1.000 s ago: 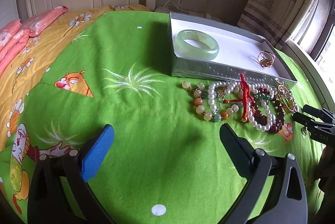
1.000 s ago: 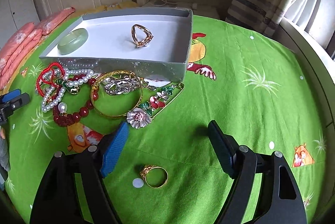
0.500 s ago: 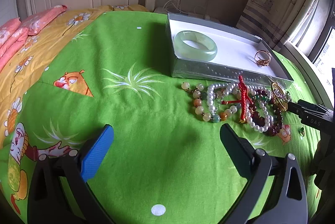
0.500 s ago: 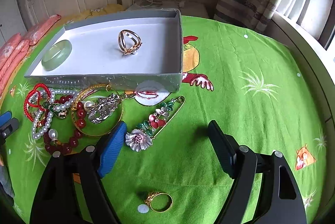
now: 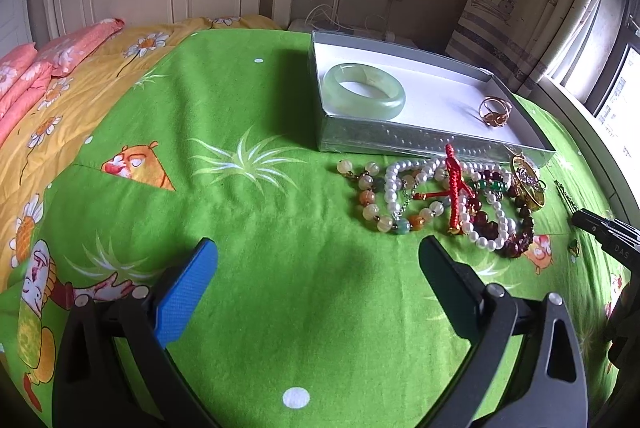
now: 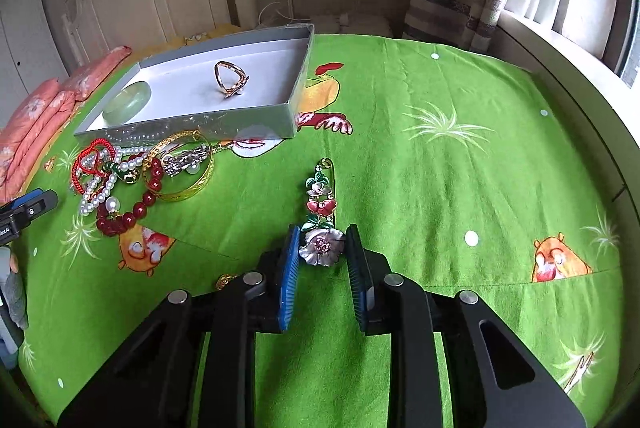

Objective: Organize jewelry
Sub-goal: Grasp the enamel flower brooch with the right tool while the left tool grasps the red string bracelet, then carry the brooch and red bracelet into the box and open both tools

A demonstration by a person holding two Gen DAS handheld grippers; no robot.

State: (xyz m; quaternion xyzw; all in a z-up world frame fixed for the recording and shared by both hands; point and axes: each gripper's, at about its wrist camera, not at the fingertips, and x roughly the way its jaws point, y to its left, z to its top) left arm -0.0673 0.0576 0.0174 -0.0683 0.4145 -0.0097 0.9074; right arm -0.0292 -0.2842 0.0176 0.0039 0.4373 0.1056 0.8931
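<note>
My right gripper (image 6: 322, 234) points down at the green bedspread, and its jaws are closing on a flower brooch (image 6: 322, 248). Both blue pads touch the sides of the silver flower. The brooch's enamel stem runs away from the jaws. My left gripper (image 5: 318, 256) hangs open over bare green cloth, with nothing between its fingers. To its right is a tangle of bead and pearl strands (image 5: 436, 200). Behind the tangle is the silver box (image 5: 400, 140), which holds a jade bangle (image 5: 364, 90) and a gold ring (image 5: 495, 111).
A gold bangle (image 6: 180, 168) lies on the beads by the box's front wall (image 6: 192, 124). A small gold ring (image 6: 226, 280) peeks out beside my right gripper's left finger. Pink pillows (image 5: 40, 68) and a white headboard stand at the far left, a window ledge at the right.
My right gripper moved over the brooch and closed from wide open onto its silver flower. The small gold ring slid mostly out of sight behind a finger. The left gripper stayed put.
</note>
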